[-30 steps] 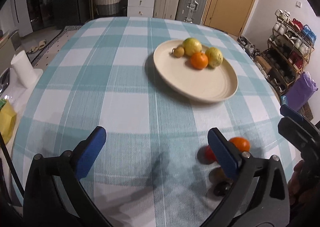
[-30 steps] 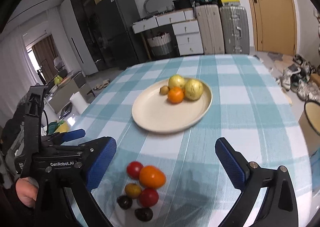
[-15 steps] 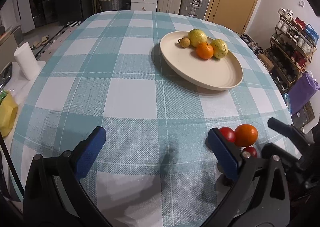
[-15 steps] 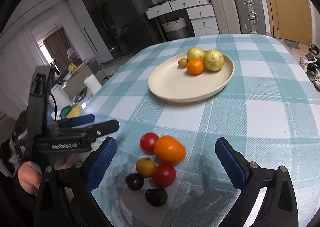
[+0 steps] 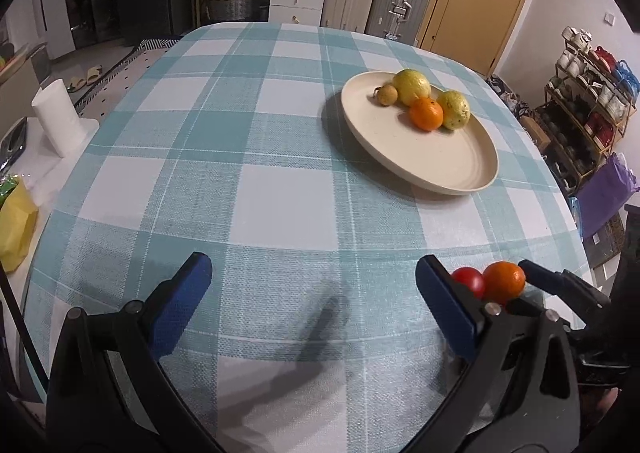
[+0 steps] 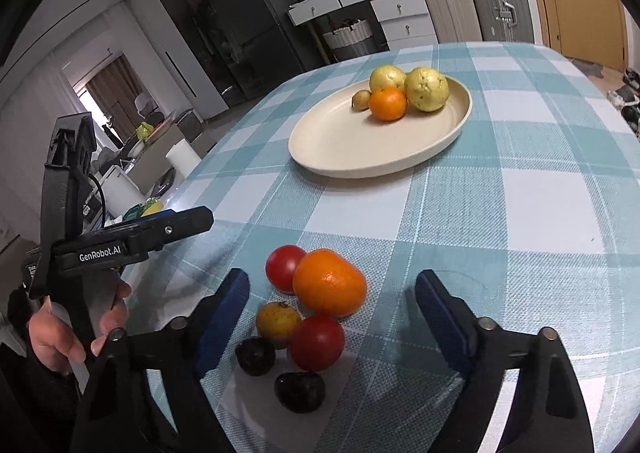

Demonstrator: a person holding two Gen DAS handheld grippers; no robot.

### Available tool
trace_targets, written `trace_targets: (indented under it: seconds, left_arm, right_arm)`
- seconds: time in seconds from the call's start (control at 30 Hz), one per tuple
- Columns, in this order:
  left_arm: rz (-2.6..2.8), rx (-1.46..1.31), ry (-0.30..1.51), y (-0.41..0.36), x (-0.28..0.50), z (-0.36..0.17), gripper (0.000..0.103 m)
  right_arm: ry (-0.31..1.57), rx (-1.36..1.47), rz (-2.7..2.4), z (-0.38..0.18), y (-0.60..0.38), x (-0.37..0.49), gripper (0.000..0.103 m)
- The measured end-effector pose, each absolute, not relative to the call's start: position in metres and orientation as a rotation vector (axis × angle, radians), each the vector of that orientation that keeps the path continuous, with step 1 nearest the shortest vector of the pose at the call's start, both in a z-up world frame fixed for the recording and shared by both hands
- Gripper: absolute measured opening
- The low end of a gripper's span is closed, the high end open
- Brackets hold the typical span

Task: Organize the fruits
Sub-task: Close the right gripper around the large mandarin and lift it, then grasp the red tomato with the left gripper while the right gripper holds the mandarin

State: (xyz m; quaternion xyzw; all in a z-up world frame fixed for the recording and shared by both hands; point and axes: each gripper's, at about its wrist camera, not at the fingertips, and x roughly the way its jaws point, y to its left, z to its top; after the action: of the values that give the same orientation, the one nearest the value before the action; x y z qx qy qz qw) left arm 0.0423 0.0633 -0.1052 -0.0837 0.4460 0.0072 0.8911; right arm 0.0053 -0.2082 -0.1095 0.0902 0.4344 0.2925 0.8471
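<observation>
The right gripper (image 6: 332, 317) is hanging low over a cluster of loose fruit on the checked tabletop (image 6: 520, 213), its jaws having just been closing yet standing apart, with an orange (image 6: 329, 282), two red tomatoes (image 6: 317, 342), a small yellow fruit (image 6: 278, 322) and two dark fruits (image 6: 299, 391) lying between them, untouched. To its left, the left gripper (image 5: 314, 301) is hovering wide open over bare cloth. Farther off, a cream plate (image 6: 340, 145) is carrying two yellow-green fruits, an orange and a small brown one.
</observation>
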Motion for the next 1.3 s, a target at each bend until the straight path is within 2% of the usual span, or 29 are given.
trace_targets:
  seconds: [0.33, 0.7, 1.3]
  left_arm:
    - [0.041, -0.219, 0.926, 0.084, 0.046, -0.105, 0.101]
    - [0.011, -0.231, 0.931, 0.081, 0.049, -0.104, 0.101]
    - [-0.251, -0.11, 1.046, -0.006, 0.057, -0.112, 0.101]
  right_arm:
    - [0.949, 0.229, 0.647, -0.117, -0.207, 0.011, 0.04]
    - [0.901, 0.344, 0.627, -0.11, -0.232, 0.012, 0.04]
    - [0.879, 0.335, 0.61, -0.104, -0.245, 0.008, 0.04]
